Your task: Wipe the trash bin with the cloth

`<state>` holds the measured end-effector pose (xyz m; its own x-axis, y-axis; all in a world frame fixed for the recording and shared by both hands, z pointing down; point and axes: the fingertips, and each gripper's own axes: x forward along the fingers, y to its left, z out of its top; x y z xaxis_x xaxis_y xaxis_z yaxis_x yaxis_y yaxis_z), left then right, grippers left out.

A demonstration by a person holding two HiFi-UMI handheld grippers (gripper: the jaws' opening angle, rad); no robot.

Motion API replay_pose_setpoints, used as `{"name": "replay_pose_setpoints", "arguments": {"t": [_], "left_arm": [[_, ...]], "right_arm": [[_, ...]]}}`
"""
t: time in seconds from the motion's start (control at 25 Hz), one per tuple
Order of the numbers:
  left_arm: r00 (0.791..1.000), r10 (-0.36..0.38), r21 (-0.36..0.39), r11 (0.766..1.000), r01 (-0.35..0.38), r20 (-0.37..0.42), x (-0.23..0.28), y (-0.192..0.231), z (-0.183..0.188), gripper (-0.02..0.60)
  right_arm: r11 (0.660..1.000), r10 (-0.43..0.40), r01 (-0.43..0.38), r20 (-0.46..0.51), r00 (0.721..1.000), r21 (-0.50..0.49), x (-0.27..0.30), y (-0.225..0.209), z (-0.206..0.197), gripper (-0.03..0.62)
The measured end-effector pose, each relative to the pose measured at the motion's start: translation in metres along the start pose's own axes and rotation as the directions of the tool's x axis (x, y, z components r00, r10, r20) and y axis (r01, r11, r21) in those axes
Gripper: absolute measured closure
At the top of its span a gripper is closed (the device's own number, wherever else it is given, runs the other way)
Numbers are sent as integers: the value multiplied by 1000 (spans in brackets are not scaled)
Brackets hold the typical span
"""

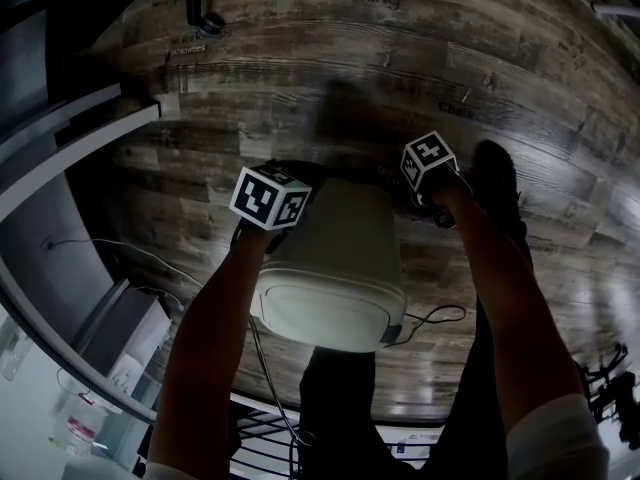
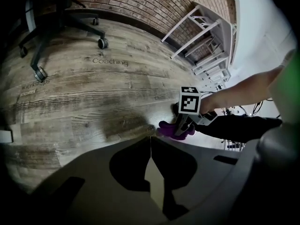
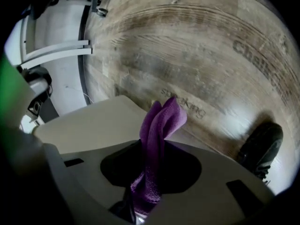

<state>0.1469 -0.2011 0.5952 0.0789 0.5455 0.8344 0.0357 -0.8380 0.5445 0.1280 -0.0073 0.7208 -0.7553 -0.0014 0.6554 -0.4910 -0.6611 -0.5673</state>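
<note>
Left gripper [image 2: 150, 144] is clamping what looks like the bin [image 1: 335, 258] rim, fingers [image 2: 129, 165] closed. Right gripper [image 3: 151, 149] is pinching the cloth [image 3: 161, 121] at the bin's far edge. Risk: wipe pressure shifting the bin, rim slipping free.

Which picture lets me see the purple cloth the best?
The right gripper view. There the cloth stands big in the middle, pinched between the jaws, with the pale bin behind it. The left gripper view shows only a small purple bit far off. In the head view I cannot make it out.
</note>
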Motion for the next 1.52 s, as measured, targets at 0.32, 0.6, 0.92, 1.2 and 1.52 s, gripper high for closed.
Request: {"name": "replay_pose_setpoints", "arguments": {"t": [0.32,0.6,0.92,1.2,1.52], "left_arm": [[1000,29,-27,999,-29,10,-14,37,-29,577],[999,44,-46,998,-44,17,-23,66,-59,577],[997,67,-59,996,-65,25,-36,96,-73,577],[998,47,-89,995,-44,36,-33,109,-87,577],[996,22,-144,990,-10,85,-21,107,-76,577]], "right_arm": [[990,139,-139,67,988,-2,15,70,66,485],[954,285,-296,145,947,57,28,136,123,485],[895,420,-430,99,902,122,65,204,140,485],[912,386,-381,-4,923,152,98,210,137,485],[931,325,-319,-4,946,179,93,173,134,485]]}}
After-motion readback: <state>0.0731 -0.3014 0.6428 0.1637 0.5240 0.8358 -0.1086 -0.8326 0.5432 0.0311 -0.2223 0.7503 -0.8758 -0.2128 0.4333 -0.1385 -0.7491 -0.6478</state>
